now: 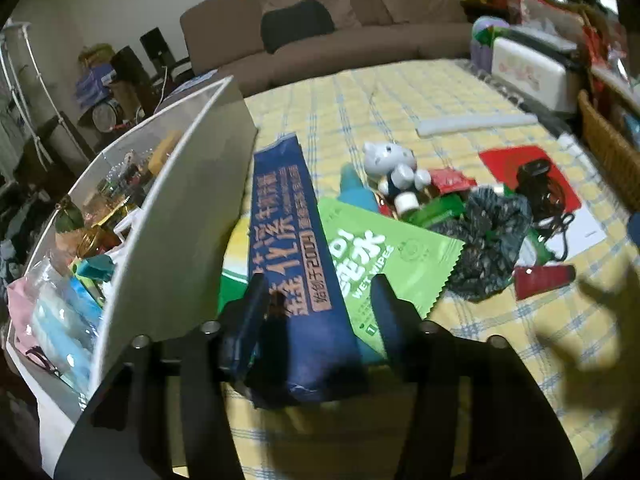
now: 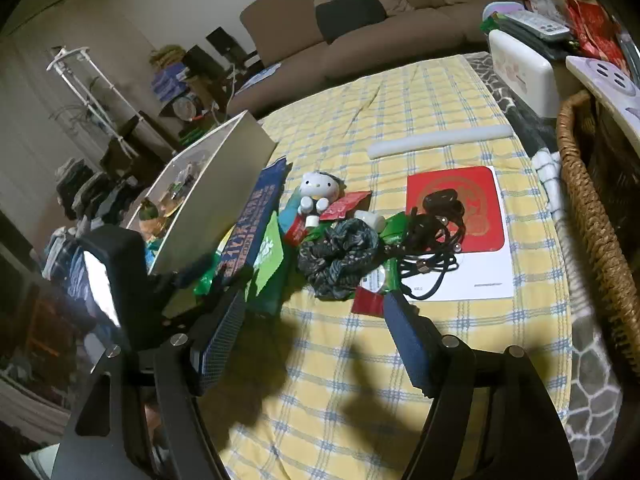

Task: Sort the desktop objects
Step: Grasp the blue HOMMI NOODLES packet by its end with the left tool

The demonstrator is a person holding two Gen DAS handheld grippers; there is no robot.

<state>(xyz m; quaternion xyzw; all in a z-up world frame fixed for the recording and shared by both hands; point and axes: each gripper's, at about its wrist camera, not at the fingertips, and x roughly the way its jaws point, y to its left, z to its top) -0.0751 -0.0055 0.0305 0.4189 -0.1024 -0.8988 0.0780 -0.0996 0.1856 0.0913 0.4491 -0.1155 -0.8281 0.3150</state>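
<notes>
At the left edge of the left wrist view stands the white bin (image 1: 192, 208), already holding packets and wrappers. Just right of it, lower centre, the left gripper (image 1: 318, 300) straddles the long blue packet (image 1: 292, 240), which leans against the bin wall and overlaps the green wet-wipes pouch (image 1: 384, 256).

To do this step well – I judge it to be picking up the blue packet for the bin – the fingers should bite the packet alone, near its lower end, and leave the pouch beside it. Lifting it clear of the bin wall before swinging left would avoid snagging the rim.

The left jaws stand about half open with the packet between them; whether the pads press it yet I cannot tell.

In the right wrist view, the same blue packet (image 2: 256, 216) sits left of centre, then the cat figurine (image 2: 318, 194), the dark scrunchie (image 2: 340, 256) and the black cable (image 2: 432, 240) on a red card. The right gripper (image 2: 312, 312), lower centre, is wide apart and holds nothing – it hovers over the checked cloth (image 2: 400, 100).
</notes>
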